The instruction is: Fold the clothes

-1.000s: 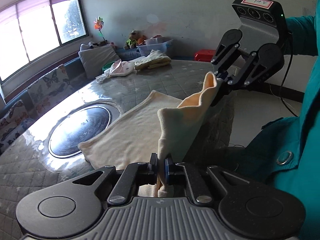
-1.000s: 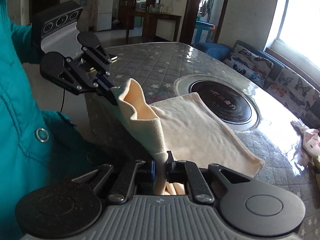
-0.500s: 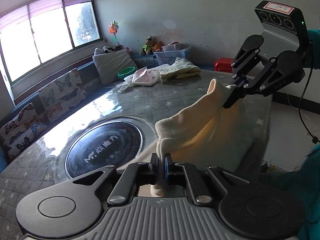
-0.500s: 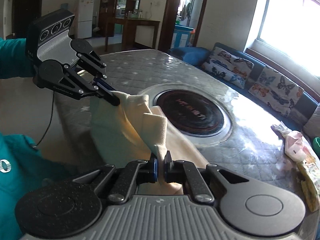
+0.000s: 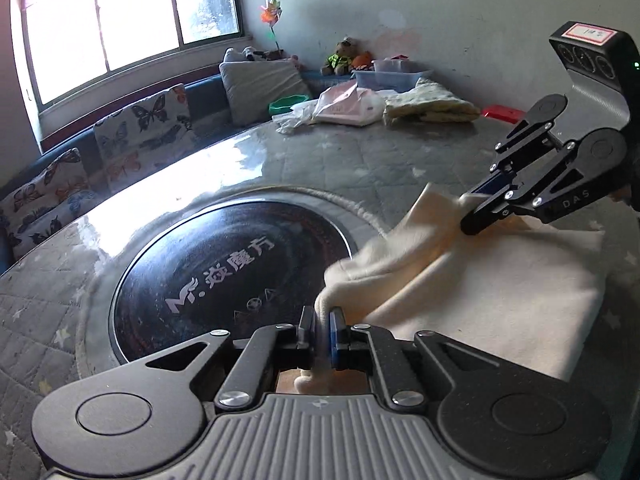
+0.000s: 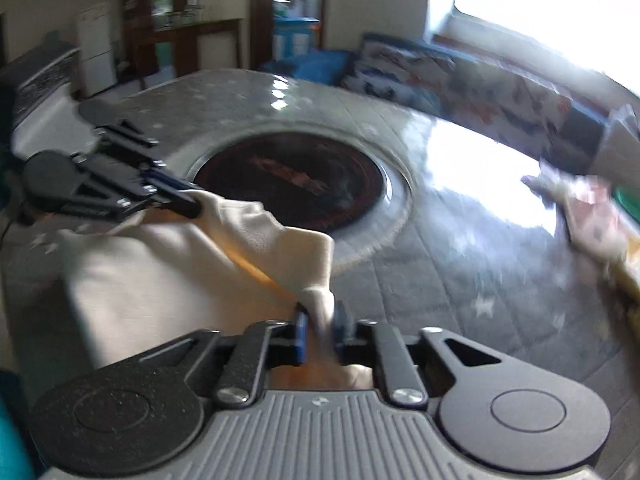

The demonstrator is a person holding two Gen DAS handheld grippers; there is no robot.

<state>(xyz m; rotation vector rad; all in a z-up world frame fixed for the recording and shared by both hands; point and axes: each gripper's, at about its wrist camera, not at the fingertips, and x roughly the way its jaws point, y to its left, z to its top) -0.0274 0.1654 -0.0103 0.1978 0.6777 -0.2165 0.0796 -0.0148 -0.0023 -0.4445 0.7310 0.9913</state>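
Note:
A cream cloth (image 5: 492, 280) lies folded over on the grey quilted table, beside the round black cooktop (image 5: 224, 276). My left gripper (image 5: 322, 318) is shut on one corner of the cloth, low over the table. My right gripper (image 6: 320, 316) pinches the other corner; its jaws stand a little apart with cloth between them, and the view is blurred. Each gripper shows in the other's view: the right gripper (image 5: 470, 216) at the right, the left gripper (image 6: 192, 206) at the left. The cloth (image 6: 160, 276) sags between them.
Folded clothes (image 5: 430, 102) and a pink-white bundle (image 5: 348, 106) lie at the table's far edge. A bench with butterfly cushions (image 5: 136, 128) runs under the window. The cooktop (image 6: 292, 184) sits just beyond the cloth.
Both grippers carried the cloth's corners forward over the table and down, so the lifted half now lies folded on the lower half. The right jaws have parted slightly.

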